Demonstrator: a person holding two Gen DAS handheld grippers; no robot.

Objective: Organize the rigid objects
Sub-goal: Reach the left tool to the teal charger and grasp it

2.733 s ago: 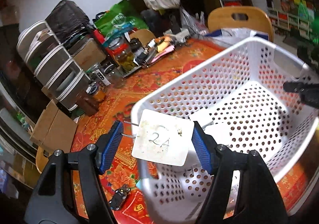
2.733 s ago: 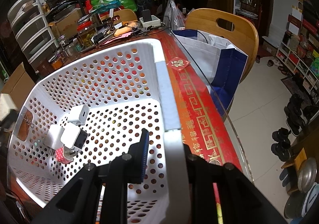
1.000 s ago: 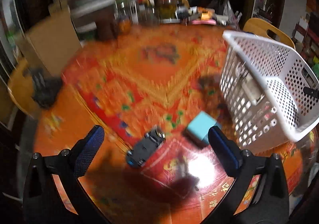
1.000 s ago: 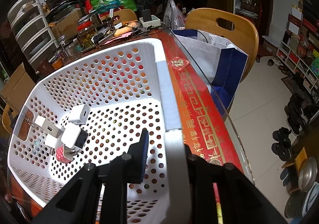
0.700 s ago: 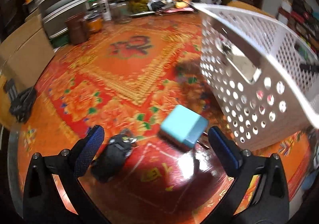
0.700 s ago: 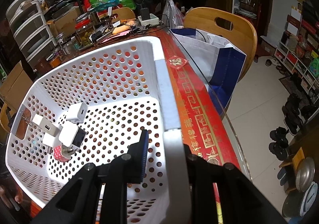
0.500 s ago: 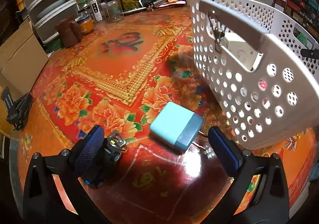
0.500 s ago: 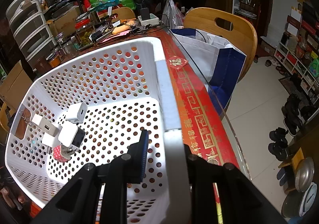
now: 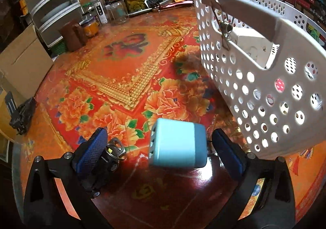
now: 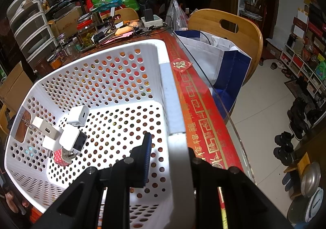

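Pick-up stage: left gripper [image 9: 156, 147] stands wide apart, straddling the blue charger [image 9: 177, 145] on the table [image 9: 126, 62], left of the white basket [image 9: 254, 90]. Right gripper [image 10: 169, 153] is clamped on the basket's near rim. Next move calls for closing squarely on the charger, avoiding the key fob [image 9: 106, 165] beside it.

A light-blue charger block [image 9: 176, 146] with a darker blue end lies on its side on the red floral tabletop, ports facing nine o'clock, with a black key fob [image 9: 106, 164] on a metal ring at its nine o'clock. At its two o'clock stands the white perforated basket [image 10: 114, 70], holding several white charger cubes [image 10: 78, 116] and a small red dotted one [image 10: 61, 157] clustered at eight o'clock on its floor.
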